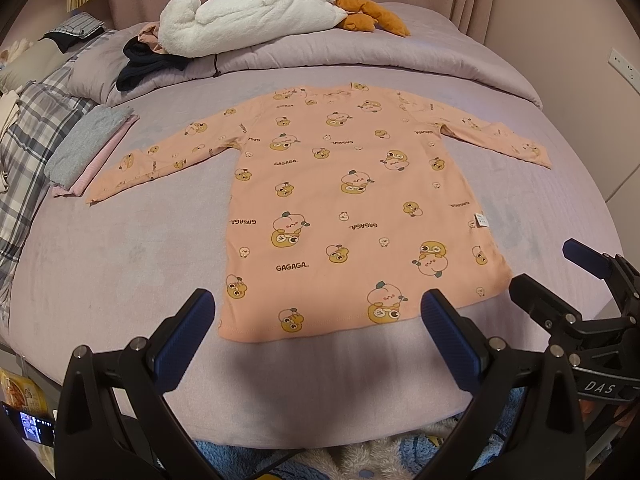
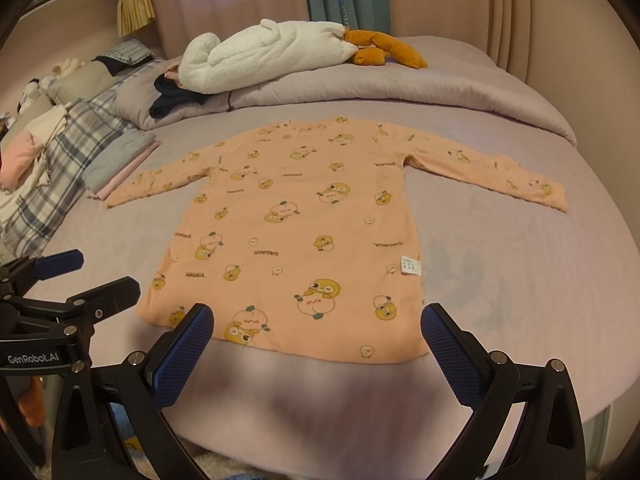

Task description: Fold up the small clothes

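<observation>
Two grippers, left gripper (image 1: 316, 320) and right gripper (image 2: 316, 332), both spread wide, holding nothing, near bed (image 1: 120, 264) edge. Peach long-sleeved shirt (image 1: 340, 200) flat mid-bed, sleeves outstretched. Folded clothes stack (image 1: 86, 148) far left.

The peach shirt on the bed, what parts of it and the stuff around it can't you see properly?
- Peach shirt: its underside is hidden against the bed, both views.
- White care tag: print too small to read.
- Dark clothing: partly hidden under the white plush goose, so its type is unclear.
- Folded clothes: stacked, lower layers covered.
</observation>
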A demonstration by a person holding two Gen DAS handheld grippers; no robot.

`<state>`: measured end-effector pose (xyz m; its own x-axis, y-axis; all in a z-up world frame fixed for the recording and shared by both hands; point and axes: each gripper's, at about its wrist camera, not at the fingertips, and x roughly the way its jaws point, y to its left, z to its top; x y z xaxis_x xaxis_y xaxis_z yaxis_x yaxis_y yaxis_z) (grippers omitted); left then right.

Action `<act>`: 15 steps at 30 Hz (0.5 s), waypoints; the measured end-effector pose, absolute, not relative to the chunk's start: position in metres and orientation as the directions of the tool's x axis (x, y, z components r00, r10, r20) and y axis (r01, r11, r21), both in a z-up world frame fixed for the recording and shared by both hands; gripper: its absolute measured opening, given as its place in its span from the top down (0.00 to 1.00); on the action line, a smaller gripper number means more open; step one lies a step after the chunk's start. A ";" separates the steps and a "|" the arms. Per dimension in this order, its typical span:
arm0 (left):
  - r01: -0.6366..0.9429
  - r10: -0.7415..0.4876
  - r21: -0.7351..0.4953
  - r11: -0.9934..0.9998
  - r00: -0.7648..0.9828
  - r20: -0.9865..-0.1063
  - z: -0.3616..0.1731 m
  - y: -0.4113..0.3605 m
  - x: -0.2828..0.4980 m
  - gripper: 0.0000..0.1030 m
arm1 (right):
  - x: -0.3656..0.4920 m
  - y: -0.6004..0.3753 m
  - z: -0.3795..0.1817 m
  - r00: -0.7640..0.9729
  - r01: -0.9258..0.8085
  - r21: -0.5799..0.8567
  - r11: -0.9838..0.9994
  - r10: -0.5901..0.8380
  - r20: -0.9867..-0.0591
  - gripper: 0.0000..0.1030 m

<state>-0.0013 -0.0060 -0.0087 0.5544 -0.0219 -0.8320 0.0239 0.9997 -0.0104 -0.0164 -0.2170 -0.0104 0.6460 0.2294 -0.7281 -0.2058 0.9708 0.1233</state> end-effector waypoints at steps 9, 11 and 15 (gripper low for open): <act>0.020 -0.021 -0.011 1.000 0.552 -0.833 -0.009 -0.005 -0.002 0.00 | -0.016 -0.217 -0.011 0.645 -0.205 0.124 0.971 0.229 -0.729 0.01; 0.020 -0.021 -0.012 1.000 0.552 -0.834 -0.009 -0.005 -0.001 0.00 | -0.018 -0.216 -0.011 0.644 -0.205 0.124 0.971 0.230 -0.730 0.01; 0.021 -0.020 -0.011 1.000 0.552 -0.834 -0.010 -0.005 -0.001 0.00 | -0.018 -0.214 -0.010 0.644 -0.207 0.123 0.971 0.230 -0.729 0.01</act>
